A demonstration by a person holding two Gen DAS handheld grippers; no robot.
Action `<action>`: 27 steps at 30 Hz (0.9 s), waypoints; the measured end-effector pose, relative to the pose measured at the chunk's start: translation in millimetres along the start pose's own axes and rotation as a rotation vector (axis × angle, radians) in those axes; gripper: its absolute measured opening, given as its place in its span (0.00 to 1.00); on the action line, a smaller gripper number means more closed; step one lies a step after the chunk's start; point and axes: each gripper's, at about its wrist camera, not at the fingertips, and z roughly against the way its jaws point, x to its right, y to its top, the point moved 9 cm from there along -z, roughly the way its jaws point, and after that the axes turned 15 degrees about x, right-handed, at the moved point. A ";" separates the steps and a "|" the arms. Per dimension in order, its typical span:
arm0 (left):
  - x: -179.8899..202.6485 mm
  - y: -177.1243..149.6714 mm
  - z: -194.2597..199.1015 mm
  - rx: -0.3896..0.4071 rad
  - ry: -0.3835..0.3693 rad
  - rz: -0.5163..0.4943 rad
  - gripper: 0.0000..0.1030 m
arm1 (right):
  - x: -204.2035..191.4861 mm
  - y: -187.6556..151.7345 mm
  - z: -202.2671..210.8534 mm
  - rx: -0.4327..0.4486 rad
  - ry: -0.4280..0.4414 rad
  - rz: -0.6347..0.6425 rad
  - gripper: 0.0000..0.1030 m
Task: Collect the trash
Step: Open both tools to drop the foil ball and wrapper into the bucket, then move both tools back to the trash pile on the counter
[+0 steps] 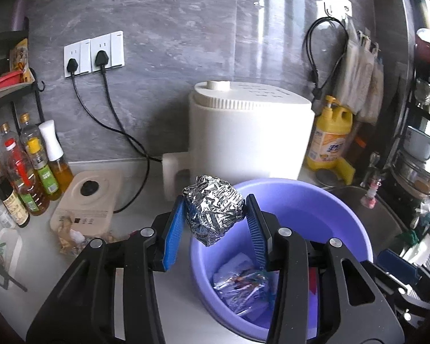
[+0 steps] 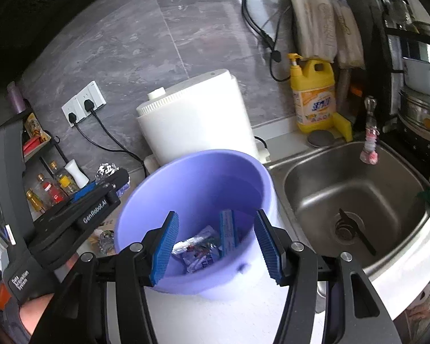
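We see the left gripper (image 1: pixel 215 226) pinching a crumpled foil ball (image 1: pixel 212 209) between its blue fingers (image 1: pixel 173 229), one pad pressed on each side of the wad. The foil ball sits near the fingertips and hangs above the near-left rim of the purple basin (image 1: pixel 329 200), partly over the white tabletop (image 1: pixel 172 301). Its long axis runs roughly top to bottom in the left wrist view, with a narrower point at the lower end aimed down toward the basin.

The right gripper (image 2: pixel 218 246) has its fingers (image 2: pixel 268 246) spread apart with nothing between them, held over the basin's near rim. Inside the basin lie a shiny wrapper (image 2: pixel 197 249) and a small blue-and-white packet (image 2: pixel 228 233) standing on edge against the wall, its long axis upright. More foil scraps (image 2: pixel 106 240) lie on the tabletop to the left of the basin, beneath the left gripper.
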 end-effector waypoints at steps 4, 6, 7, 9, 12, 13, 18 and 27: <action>10.5 -4.1 0.0 -0.022 -0.057 0.024 0.42 | 6.9 -1.8 2.9 0.003 -0.016 -0.011 0.53; 12.2 -6.7 -0.4 -0.048 -0.085 0.052 0.60 | 7.9 -1.9 3.6 0.005 -0.018 -0.017 0.53; 11.0 -6.8 0.7 -0.052 -0.099 0.076 0.75 | 7.4 -1.9 3.6 0.006 -0.016 -0.020 0.53; 5.7 -4.9 4.2 -0.047 -0.113 0.109 0.81 | 4.6 -2.6 3.2 0.005 -0.007 -0.022 0.53; -10.0 -1.7 8.3 -0.031 -0.077 0.103 0.89 | -3.5 -3.5 1.1 0.001 0.012 -0.015 0.53; -14.2 -1.1 8.5 -0.028 -0.063 0.100 0.91 | -8.5 -4.5 -0.2 -0.003 0.024 -0.011 0.53; -50.4 -1.1 12.5 -0.033 0.037 0.089 0.94 | -34.7 -8.1 -7.5 -0.017 0.081 0.011 0.54; -124.1 -2.1 28.5 -0.039 0.195 0.095 0.94 | -99.6 -12.9 -22.6 -0.025 0.199 0.074 0.71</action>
